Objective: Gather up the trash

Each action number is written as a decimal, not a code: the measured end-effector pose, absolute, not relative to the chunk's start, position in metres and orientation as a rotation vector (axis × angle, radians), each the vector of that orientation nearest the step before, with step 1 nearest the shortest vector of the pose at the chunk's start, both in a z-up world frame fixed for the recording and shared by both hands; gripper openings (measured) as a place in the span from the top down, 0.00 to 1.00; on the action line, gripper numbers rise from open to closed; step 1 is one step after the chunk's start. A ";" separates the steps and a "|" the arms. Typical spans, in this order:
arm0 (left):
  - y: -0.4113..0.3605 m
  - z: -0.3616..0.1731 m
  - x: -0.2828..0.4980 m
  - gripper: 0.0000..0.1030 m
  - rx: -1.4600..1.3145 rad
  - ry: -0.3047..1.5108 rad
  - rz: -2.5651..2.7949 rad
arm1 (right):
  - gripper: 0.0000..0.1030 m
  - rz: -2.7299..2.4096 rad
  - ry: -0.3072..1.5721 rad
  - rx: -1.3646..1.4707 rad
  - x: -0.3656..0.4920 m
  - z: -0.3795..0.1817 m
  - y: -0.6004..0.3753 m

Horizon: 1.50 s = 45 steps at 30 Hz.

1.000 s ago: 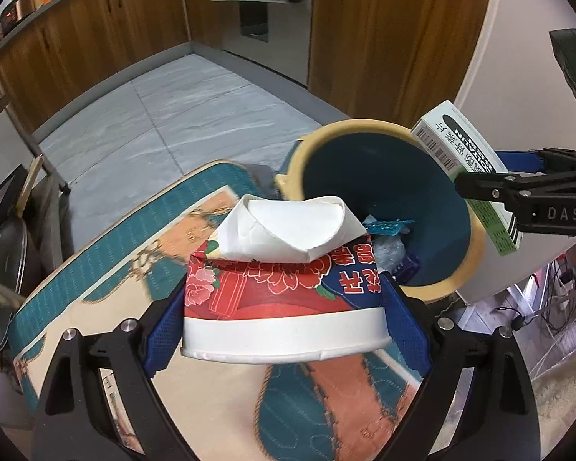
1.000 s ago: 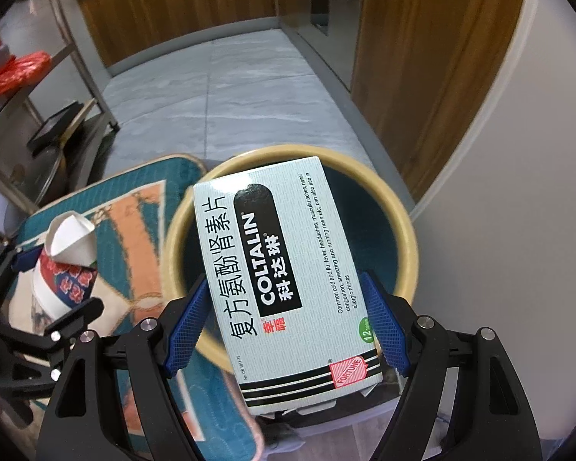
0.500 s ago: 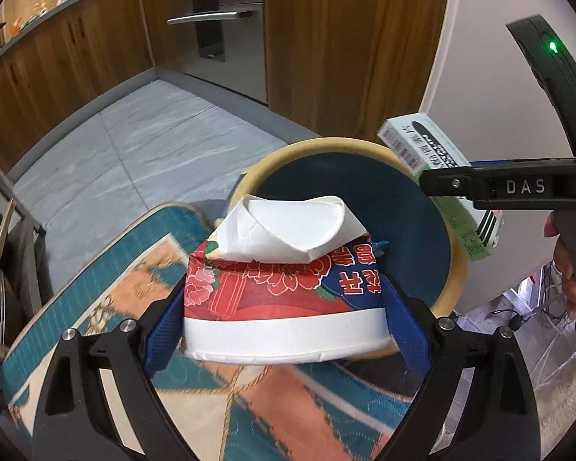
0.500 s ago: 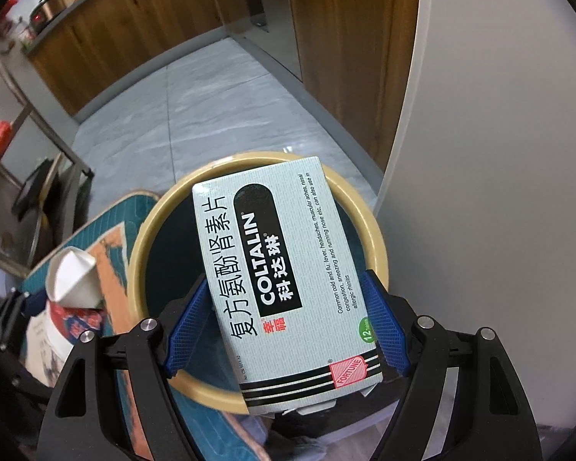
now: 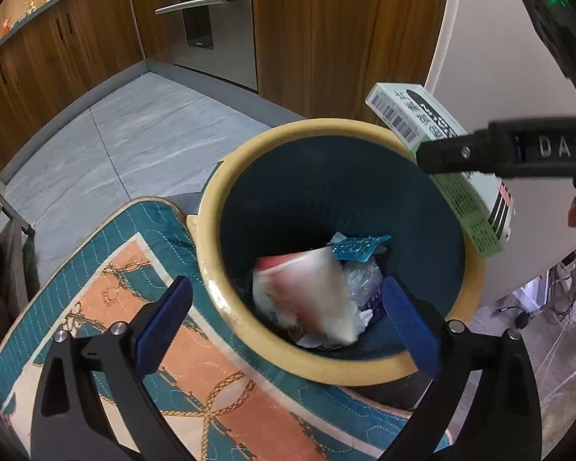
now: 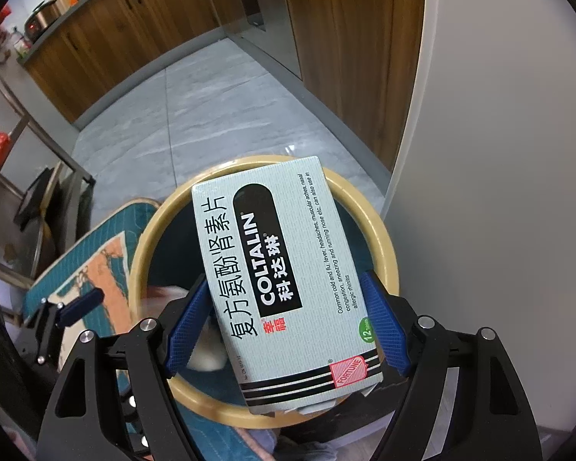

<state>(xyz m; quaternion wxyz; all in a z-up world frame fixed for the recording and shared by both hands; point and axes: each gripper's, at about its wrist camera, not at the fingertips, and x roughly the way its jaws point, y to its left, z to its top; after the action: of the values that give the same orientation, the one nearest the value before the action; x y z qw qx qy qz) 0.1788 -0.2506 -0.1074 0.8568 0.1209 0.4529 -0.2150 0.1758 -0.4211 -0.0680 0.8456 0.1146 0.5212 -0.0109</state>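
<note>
A round bin with a cream rim [image 5: 249, 330] and dark teal inside stands on the floor, holding crumpled wrappers and a teal blister pack [image 5: 359, 247]. A red and white paper cup [image 5: 307, 296] shows blurred inside the bin, free of my grip. My left gripper [image 5: 286, 311] hangs over the bin's near rim, its jaws opening and nothing between them. My right gripper [image 6: 286, 320] is shut on a pale green Coltalin medicine box [image 6: 288, 276], held above the bin [image 6: 384, 253]. The same box [image 5: 460, 188] appears at the right of the left wrist view.
A teal and orange quilted mat [image 5: 134, 307] lies against the bin's left side. Grey tiled floor [image 5: 134, 134] stretches toward wooden cabinets [image 5: 57, 57] and a steel oven [image 5: 207, 19]. A white wall panel [image 6: 499, 192] rises right of the bin. A metal rack [image 6: 27, 199] stands at left.
My left gripper opened and the red and white cup dropped from it into the bin. Both grippers came closer over the bin; the medicine box stays gripped.
</note>
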 end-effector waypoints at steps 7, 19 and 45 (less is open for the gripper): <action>-0.247 -0.103 0.173 0.06 0.266 0.936 -0.447 | 0.23 -0.025 1.087 0.210 0.182 -0.064 -0.409; -0.225 -0.087 0.165 0.06 0.266 0.923 -0.410 | 0.12 -0.010 1.044 0.165 0.185 -0.044 -0.389; -0.161 0.034 0.047 0.05 0.005 0.613 -0.275 | 0.05 -0.152 0.603 0.132 0.002 0.047 -0.402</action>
<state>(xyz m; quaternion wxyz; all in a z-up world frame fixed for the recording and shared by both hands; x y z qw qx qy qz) 0.0474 -0.1608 0.0336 0.9440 0.0025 0.3010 -0.1350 0.0024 -0.4016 0.0471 0.9498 0.0647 0.2966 -0.0750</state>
